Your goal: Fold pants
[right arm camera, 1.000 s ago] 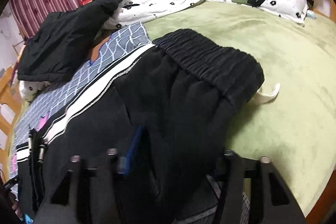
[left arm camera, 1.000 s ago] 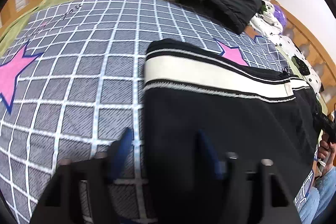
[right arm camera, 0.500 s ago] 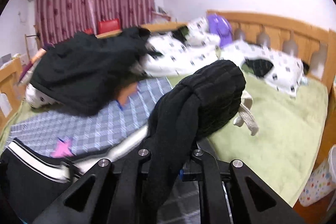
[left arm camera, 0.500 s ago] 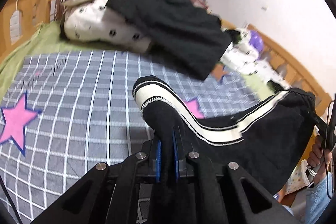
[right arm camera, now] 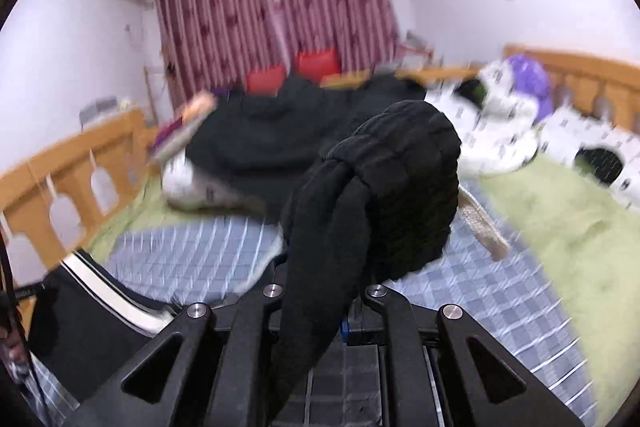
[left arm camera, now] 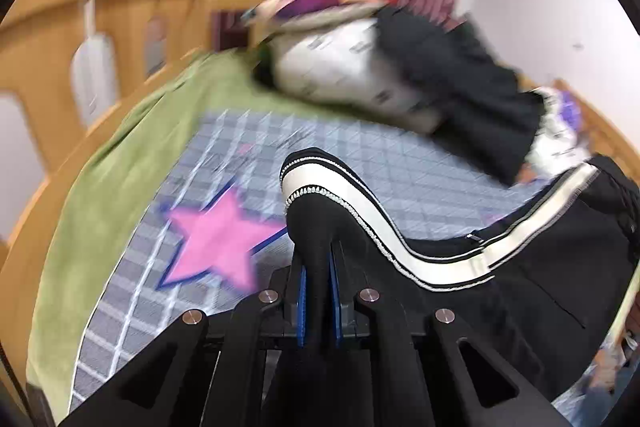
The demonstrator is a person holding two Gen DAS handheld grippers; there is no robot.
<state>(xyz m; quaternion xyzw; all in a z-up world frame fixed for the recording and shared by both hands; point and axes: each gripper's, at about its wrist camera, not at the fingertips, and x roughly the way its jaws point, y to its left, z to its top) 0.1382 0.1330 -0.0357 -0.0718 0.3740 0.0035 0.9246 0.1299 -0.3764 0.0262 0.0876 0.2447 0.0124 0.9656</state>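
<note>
A: Bedroom w/ maroon curtain (right arm camera: 276, 7), wooden bed frame (left arm camera: 120, 27), green sheet (left arm camera: 120, 155) under a grey checked blanket (left arm camera: 420, 183) w/ a pink star (left arm camera: 218, 243). Left side first?

B: Left tool (left arm camera: 318, 291) is pinched tight on the pants (left arm camera: 500, 311), at the hem end w/ the white stripe. Blue pads (left arm camera: 301, 307) squeeze the black fabric; it hangs lifted above the blanket and sags across to the right.

A: Behind it?

B: White spotted bedding (left arm camera: 340, 75) w/ a black jacket (left arm camera: 460, 83) on top, blurred.

A: Right side?

B: Right tool (right arm camera: 320, 307) is clamped on the pants' bunched elastic waistband (right arm camera: 400, 187), also lifted off the bed. A pale drawstring (right arm camera: 484, 227) dangles beside it. Striped leg shows low at left in that view. Purple plush (right arm camera: 528, 79) by the headboard.
</note>
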